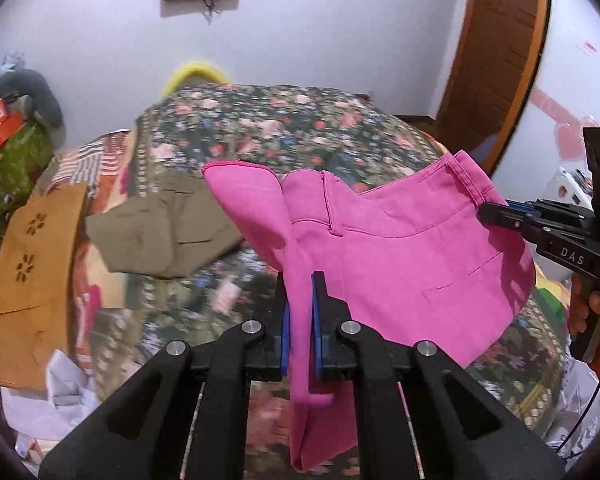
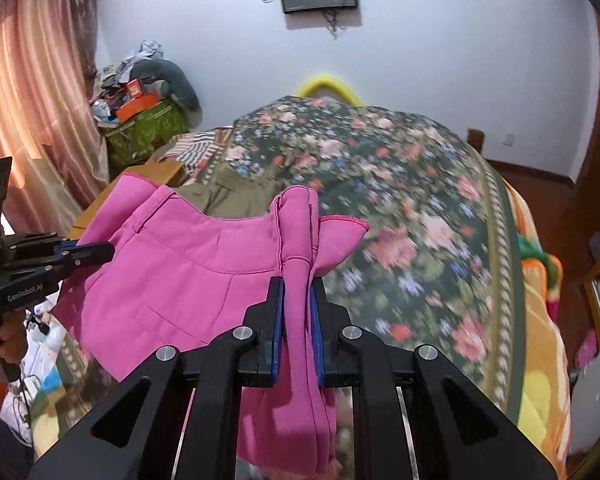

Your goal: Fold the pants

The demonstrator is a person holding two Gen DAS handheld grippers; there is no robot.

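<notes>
The pink pants (image 1: 400, 248) hang in the air above the bed, held at the waistband between both grippers. My left gripper (image 1: 300, 280) is shut on one bunched end of the waistband. My right gripper (image 2: 298, 284) is shut on the other bunched end of the pink pants (image 2: 188, 264). The right gripper (image 1: 496, 212) also shows at the right of the left wrist view. The left gripper (image 2: 96, 252) shows at the left of the right wrist view. The legs hang down out of sight below the jaws.
The bed has a dark floral cover (image 2: 400, 208). Olive-green folded clothing (image 1: 160, 232) lies on it behind the pants. A brown paper bag (image 1: 32, 280) lies at the bed's left side. Clutter on a green box (image 2: 144, 128) stands by the curtain.
</notes>
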